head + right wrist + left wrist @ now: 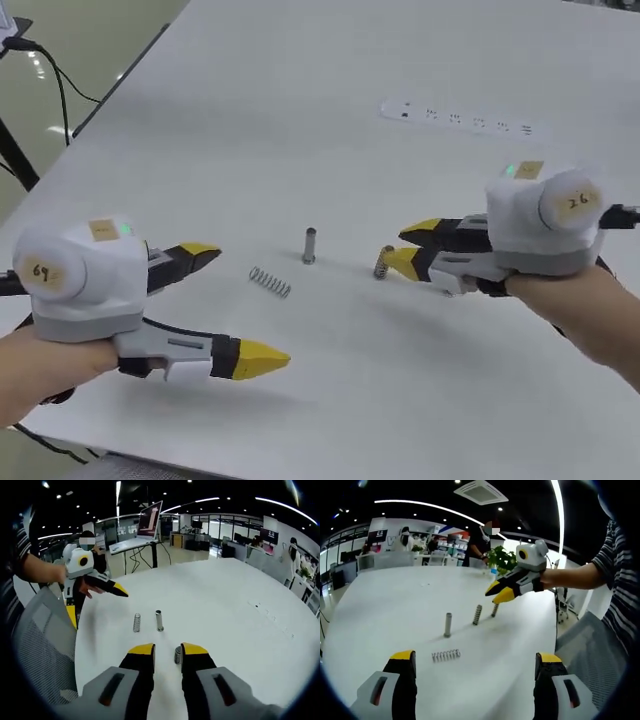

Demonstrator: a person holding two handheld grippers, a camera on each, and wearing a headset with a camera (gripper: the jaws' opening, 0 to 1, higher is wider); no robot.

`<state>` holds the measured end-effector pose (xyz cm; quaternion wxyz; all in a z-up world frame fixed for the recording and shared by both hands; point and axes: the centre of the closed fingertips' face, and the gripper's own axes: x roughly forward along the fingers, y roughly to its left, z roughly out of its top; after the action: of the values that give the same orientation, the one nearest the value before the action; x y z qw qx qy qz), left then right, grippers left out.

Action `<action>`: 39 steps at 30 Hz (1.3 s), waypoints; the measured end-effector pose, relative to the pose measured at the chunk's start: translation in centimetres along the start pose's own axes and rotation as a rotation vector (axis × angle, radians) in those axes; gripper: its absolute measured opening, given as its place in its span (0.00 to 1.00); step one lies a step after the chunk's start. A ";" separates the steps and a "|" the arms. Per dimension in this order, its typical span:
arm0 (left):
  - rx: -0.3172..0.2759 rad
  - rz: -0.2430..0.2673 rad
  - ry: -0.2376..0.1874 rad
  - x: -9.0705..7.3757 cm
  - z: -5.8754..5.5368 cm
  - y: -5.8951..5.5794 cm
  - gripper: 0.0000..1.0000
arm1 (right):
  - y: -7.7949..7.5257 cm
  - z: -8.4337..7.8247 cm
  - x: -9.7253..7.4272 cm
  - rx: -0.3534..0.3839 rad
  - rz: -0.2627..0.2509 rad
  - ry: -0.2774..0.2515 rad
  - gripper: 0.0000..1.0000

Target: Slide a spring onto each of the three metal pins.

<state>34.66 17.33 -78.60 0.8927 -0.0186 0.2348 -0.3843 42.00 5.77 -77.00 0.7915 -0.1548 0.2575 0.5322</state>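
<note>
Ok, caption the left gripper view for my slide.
Open left hand-held gripper faces a loose spring and bare pin.

Tools: two, left tool (pixel 250 303) and right tool (pixel 395 248). Springs: three in left gripper view. One loose spring (pixel 446 655) lies flat just ahead of left tool's jaws; upright spring (pixel 477 615) stands near right tool's tips; second upright spring (pixel 494 610) stands right under them. Bare pin (pixel 309 245): one, between tools. Power strip (pixel 460 118): one, on worktop (pixel 300 100) beyond right tool.
</note>
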 end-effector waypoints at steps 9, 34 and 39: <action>0.007 0.004 -0.007 -0.4 0.1 0.2 0.96 | 0.7 -1.9 -1.2 0.102 0.002 -0.025 0.18; 0.025 0.004 0.005 -0.8 -0.2 0.1 0.95 | 2.5 -2.6 0.4 0.118 0.022 0.012 0.16; 0.026 0.005 0.010 -0.8 -0.3 0.1 0.95 | 2.9 -1.6 1.4 0.080 0.052 0.019 0.16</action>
<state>34.13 18.04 -78.58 0.8926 -0.0046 0.2343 -0.3851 39.36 7.16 -79.01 0.7805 -0.1214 0.2899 0.5405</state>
